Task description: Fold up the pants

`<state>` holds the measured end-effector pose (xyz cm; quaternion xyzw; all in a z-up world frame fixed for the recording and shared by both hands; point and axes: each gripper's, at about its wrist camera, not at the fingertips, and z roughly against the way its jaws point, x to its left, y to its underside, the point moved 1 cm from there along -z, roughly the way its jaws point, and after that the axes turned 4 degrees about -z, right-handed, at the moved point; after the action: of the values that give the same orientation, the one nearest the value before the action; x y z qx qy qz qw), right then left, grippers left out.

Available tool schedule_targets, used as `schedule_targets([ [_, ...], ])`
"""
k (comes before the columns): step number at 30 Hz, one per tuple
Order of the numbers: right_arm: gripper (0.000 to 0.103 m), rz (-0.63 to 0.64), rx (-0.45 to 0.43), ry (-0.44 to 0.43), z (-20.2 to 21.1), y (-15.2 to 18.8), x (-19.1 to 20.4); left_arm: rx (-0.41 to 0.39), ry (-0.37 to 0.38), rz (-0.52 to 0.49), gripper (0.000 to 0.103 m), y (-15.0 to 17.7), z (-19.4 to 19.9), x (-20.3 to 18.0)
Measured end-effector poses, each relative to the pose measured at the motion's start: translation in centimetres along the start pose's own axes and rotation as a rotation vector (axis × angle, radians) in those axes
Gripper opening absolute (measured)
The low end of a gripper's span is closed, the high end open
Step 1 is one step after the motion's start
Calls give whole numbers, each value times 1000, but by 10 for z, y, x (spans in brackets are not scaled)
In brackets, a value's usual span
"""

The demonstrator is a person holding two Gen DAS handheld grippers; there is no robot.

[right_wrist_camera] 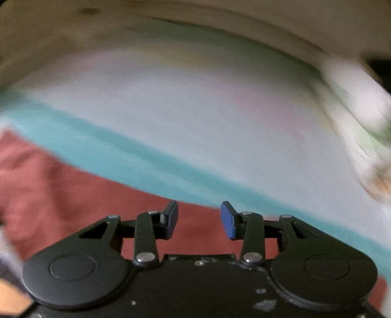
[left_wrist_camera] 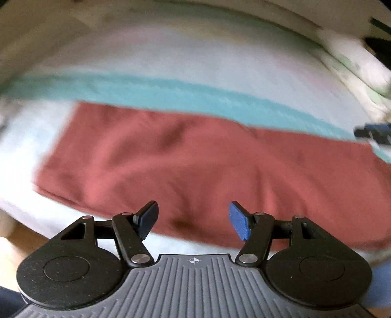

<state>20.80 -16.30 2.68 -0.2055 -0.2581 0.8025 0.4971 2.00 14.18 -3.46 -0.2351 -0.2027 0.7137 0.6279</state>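
Dark red pants (left_wrist_camera: 195, 161) lie flat as a long folded band across a pale bed sheet (left_wrist_camera: 195, 56) with a teal stripe (left_wrist_camera: 171, 90). My left gripper (left_wrist_camera: 193, 221) hovers over the near edge of the pants, open, with nothing between its blue pads. In the right wrist view the pants (right_wrist_camera: 61, 195) fill the lower left. My right gripper (right_wrist_camera: 199, 219) is above their far edge by the teal stripe (right_wrist_camera: 122, 154), open and empty. The right gripper's tip (left_wrist_camera: 374, 132) shows at the right edge of the left wrist view. Both views are motion-blurred.
A white and green patterned pillow or bedding (left_wrist_camera: 359, 63) lies at the far right of the bed. A beige wall or headboard (right_wrist_camera: 195, 22) runs behind the sheet. A light wooden floor (left_wrist_camera: 14, 244) shows at the lower left.
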Motion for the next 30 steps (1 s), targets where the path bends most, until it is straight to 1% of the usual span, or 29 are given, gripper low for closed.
schedule_targets([
  [2, 37, 89, -28, -133, 8, -3, 41, -22, -81, 24, 63, -8, 4, 14],
  [3, 34, 138, -41, -206, 11, -2, 65, -27, -100, 39, 63, -10, 5, 20],
  [4, 32, 182, -43, -260, 11, -1, 83, -27, -112, 60, 63, -11, 5, 27],
  [5, 28, 236, -40, -314, 12, 2, 105, -22, -117, 86, 63, -11, 4, 35],
  [6, 25, 285, -36, -350, 12, 7, 122, -13, -116, 117, 63, -10, 3, 42],
  [7, 25, 347, -26, -378, 11, 14, 142, -1, -111, 145, 63, -9, 2, 48],
  [10, 25, 487, -9, -402, 7, 37, 174, 26, -90, 201, 63, -5, -4, 58],
  [13, 25, 616, 2, -387, 1, 53, 194, 36, -83, 218, 63, -5, -5, 65],
  [16, 25, 677, 1, -372, 0, 62, 195, 46, -78, 238, 63, -2, -6, 70],
  [18, 25, 698, -2, -376, 0, 67, 195, 53, -70, 258, 63, -2, -8, 73],
  [23, 25, 715, -12, -348, -6, 74, 196, 58, -63, 278, 63, -2, -10, 75],
  [25, 20, 726, -19, -339, -7, 74, 197, 58, -65, 277, 63, -2, -10, 75],
  [27, 4, 722, -11, -347, -9, 74, 199, 57, -63, 280, 63, -2, -9, 75],
  [30, 1, 644, -6, -361, -8, 68, 196, 54, -59, 293, 63, -1, -8, 77],
])
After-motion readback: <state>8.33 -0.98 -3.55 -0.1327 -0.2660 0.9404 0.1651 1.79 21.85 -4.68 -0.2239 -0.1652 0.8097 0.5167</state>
